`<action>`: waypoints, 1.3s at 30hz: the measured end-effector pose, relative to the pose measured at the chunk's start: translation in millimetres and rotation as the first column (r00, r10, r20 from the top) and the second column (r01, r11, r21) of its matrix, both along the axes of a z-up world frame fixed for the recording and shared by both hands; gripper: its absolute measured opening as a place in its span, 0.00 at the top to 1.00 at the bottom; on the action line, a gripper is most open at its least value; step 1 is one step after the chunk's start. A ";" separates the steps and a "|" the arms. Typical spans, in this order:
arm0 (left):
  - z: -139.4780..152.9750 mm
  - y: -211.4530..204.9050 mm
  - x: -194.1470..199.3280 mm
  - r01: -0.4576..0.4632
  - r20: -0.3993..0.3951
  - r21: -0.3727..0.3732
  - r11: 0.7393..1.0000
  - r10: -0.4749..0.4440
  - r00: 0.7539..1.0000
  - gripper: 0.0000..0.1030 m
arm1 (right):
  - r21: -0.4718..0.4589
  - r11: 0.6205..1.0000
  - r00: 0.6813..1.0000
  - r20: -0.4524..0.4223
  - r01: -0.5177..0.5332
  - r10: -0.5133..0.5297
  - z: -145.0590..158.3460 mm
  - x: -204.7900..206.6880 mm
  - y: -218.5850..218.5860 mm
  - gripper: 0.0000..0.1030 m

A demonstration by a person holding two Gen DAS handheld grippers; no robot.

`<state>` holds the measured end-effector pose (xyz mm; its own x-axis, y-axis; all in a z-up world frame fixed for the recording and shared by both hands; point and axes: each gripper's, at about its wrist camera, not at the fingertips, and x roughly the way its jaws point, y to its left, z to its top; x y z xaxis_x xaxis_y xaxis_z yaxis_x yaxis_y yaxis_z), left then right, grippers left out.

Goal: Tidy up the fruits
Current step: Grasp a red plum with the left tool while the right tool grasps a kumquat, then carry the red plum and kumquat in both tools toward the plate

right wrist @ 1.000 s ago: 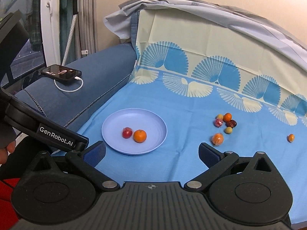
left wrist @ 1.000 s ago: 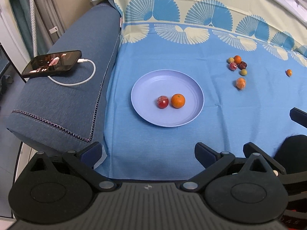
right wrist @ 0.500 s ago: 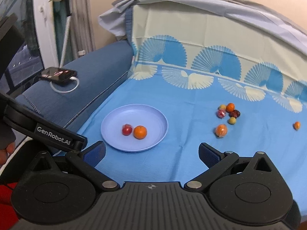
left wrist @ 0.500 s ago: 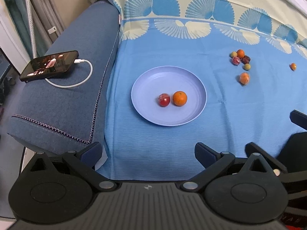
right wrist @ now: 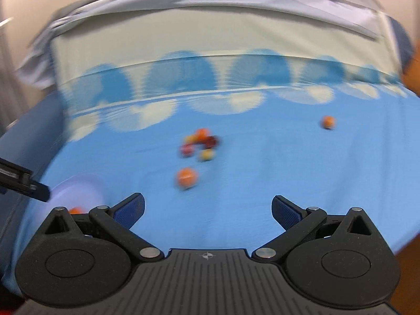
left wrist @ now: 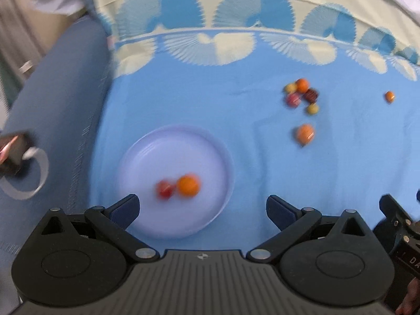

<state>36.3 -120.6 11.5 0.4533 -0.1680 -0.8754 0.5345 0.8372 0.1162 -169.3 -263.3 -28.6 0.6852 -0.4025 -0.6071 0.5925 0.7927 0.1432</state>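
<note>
A lilac plate (left wrist: 147,157) lies on the blue cloth and holds a red fruit (left wrist: 164,189) and an orange (left wrist: 188,185). My left gripper (left wrist: 202,207) is open and empty, just above the plate's near side. A cluster of several small fruits (left wrist: 302,94) lies far right, with a single orange fruit (left wrist: 304,134) nearer and a small orange one (left wrist: 389,96) far right. My right gripper (right wrist: 207,208) is open and empty, facing the orange fruit (right wrist: 186,178) and the cluster (right wrist: 200,143). The plate's edge (right wrist: 76,189) shows at its left. Both views are blurred.
A dark blue sofa arm (left wrist: 52,110) lies left of the cloth, with a phone (left wrist: 10,152) and white cable (left wrist: 39,173) on it. The cloth rises up the backrest (right wrist: 210,39) behind the fruits. The right gripper's body (left wrist: 401,239) shows at the left view's lower right.
Both grippers have moved forward and swung right. The plate now sits close under my left gripper, and the loose fruits have come to the middle of the right view. Both stay open.
</note>
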 end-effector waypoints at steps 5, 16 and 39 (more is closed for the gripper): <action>-11.4 -79.2 29.0 0.080 0.019 -0.049 0.996 -0.079 0.997 0.00 | -0.009 0.990 0.990 -0.006 0.143 -0.143 -17.7 0.0 -67.3 0.01; -109.2 -219.6 112.4 0.127 -0.035 0.019 0.992 -0.127 0.991 0.00 | -0.063 0.922 0.924 -0.001 0.382 -0.382 -78.4 58.1 -248.2 0.01; -154.5 -250.6 161.7 0.154 -0.184 -0.033 0.987 -0.158 0.970 0.68 | -0.169 0.926 0.925 -0.127 0.337 -0.359 -150.8 139.7 -368.0 0.71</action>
<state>198.0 -371.2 -143.0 0.2503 -0.2403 -0.9379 0.6695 0.7427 -0.0116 -29.6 -631.2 -179.4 0.3896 -0.6877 -0.6126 0.8402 0.5379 -0.0695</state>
